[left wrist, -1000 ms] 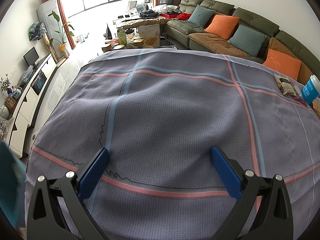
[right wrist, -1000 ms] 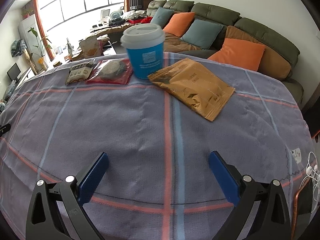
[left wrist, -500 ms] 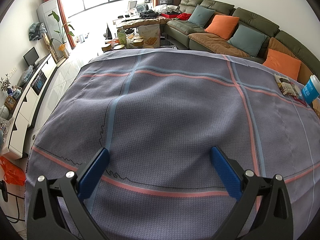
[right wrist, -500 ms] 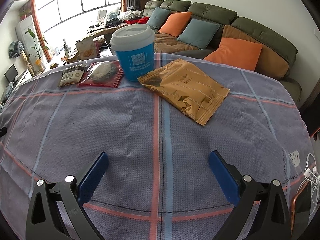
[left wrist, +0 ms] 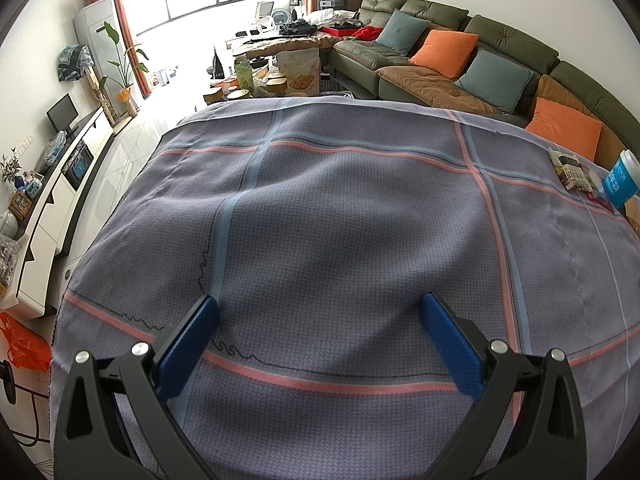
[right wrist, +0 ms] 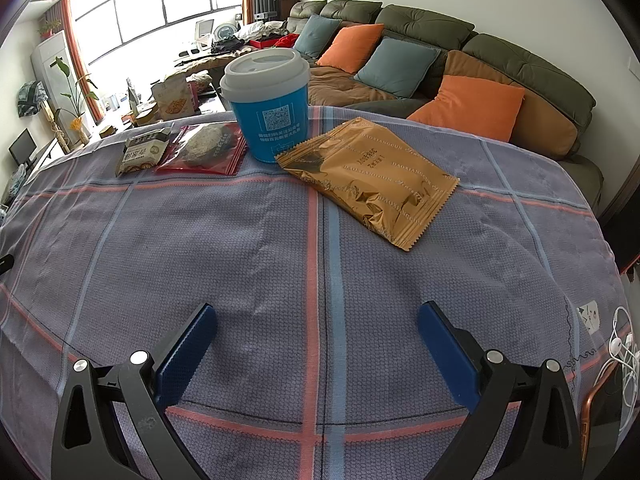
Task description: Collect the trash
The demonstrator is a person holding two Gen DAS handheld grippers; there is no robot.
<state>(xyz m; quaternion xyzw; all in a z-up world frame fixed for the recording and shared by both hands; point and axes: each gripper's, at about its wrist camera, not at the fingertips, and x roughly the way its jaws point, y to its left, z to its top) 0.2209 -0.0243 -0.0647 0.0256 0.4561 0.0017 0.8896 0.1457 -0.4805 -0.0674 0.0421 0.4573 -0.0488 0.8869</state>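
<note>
Both the left gripper (left wrist: 318,312) and the right gripper (right wrist: 316,320) hovered over the cloth-covered bench (right wrist: 240,248), jaws apart and empty. Ahead of the right gripper stood the blue cup (right wrist: 270,108), touching the gold wrapper (right wrist: 372,180), with the red packet (right wrist: 204,150) and small packet (right wrist: 142,154) alongside.

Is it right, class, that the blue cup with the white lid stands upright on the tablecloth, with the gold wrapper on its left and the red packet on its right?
Not quite: the sides are swapped. In the right wrist view the blue cup stands upright on the tablecloth, with the gold wrapper on its right and the red packet on its left.
</note>
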